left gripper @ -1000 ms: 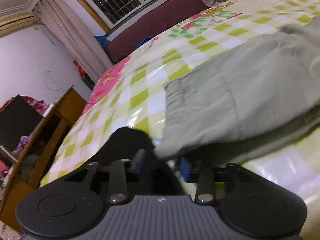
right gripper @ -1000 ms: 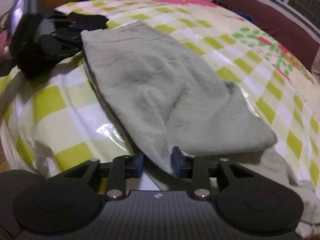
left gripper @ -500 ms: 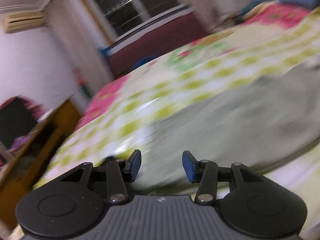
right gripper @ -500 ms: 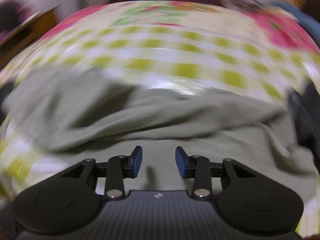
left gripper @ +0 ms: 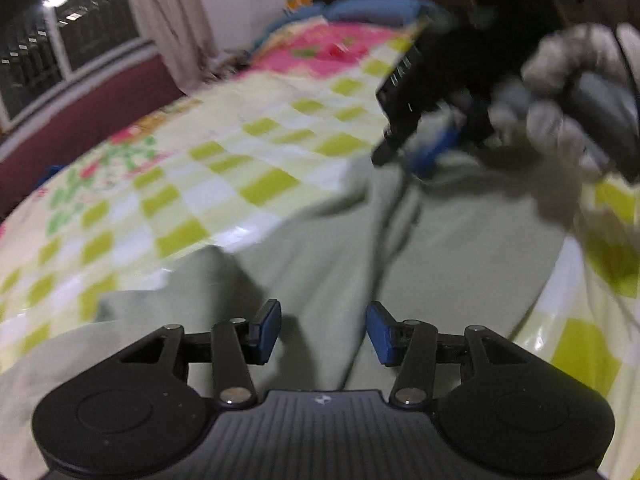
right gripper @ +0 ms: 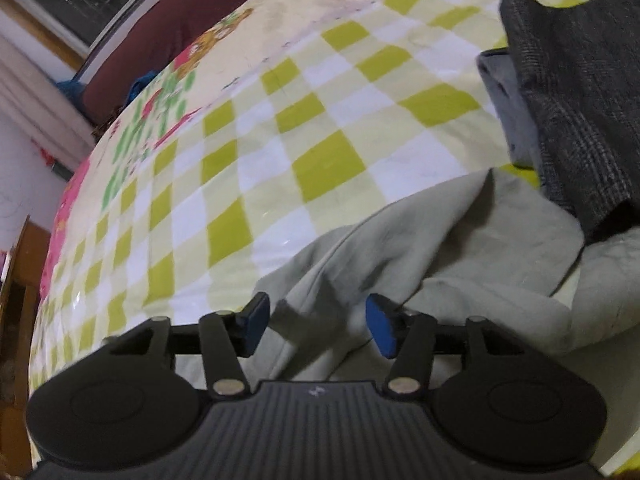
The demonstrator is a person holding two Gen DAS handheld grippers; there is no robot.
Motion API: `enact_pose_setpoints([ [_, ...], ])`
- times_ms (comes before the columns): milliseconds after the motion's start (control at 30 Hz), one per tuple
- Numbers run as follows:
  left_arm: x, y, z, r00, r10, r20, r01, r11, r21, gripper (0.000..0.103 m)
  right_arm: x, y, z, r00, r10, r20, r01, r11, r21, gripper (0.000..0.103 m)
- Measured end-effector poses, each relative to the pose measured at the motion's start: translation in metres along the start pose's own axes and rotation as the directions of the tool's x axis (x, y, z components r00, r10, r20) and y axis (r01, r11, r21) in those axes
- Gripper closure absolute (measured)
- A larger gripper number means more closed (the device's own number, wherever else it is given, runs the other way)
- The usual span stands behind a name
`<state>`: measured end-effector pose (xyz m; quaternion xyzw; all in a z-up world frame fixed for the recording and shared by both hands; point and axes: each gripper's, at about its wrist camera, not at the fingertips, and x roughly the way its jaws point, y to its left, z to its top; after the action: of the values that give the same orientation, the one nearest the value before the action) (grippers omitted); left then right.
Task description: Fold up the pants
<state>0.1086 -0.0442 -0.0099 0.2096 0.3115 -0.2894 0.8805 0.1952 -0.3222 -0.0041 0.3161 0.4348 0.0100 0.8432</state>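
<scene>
Pale grey-green pants [left gripper: 460, 240] lie on a bed with a yellow-green checked cover [left gripper: 256, 152]. My left gripper [left gripper: 322, 332] is open and empty, low over the pants. In the left wrist view my right gripper [left gripper: 424, 152] shows blurred at the upper right, held by a gloved hand [left gripper: 576, 88], over the far end of the pants. In the right wrist view my right gripper [right gripper: 316, 326] is open and empty, with rumpled folds of the pants [right gripper: 440, 256] between and beyond its fingers.
A dark grey folded garment [right gripper: 580, 112] and a light blue-grey one [right gripper: 508, 108] lie at the right on the bed cover [right gripper: 280, 152]. A window [left gripper: 52, 40] and a maroon wall band are at the far side. Wooden furniture [right gripper: 16, 280] stands at the left.
Both grippers have let go of the pants' edge and opened. Both have swung round fast to another part of the pants; the right one now looks at the crumpled end.
</scene>
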Motion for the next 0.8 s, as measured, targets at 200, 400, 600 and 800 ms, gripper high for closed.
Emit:
enact_pose_setpoints([
  [200,-0.006,-0.009,0.006,1.000,-0.019,-0.020,0.020,0.999,0.027,0.069,-0.028,0.001,0.011,0.992,0.109,0.059,-0.104,0.992,-0.069,0.099],
  [400,-0.030,-0.031,0.002,0.997,-0.075,0.021,0.073,0.995,0.067,0.069,-0.116,-0.017,-0.009,0.943,0.246,0.224,-0.230,0.968,-0.096,0.100],
  [600,-0.018,-0.053,0.001,0.998,-0.055,0.006,0.054,0.993,0.104,0.069,-0.121,-0.060,-0.038,0.978,0.121,0.172,-0.114,0.992,-0.053,0.093],
  [800,-0.023,-0.029,0.024,0.991,0.045,0.125,-0.053,0.996,0.066,0.036,-0.081,-0.054,0.000,0.983,0.121,0.137,-0.124,0.992,0.012,0.048],
])
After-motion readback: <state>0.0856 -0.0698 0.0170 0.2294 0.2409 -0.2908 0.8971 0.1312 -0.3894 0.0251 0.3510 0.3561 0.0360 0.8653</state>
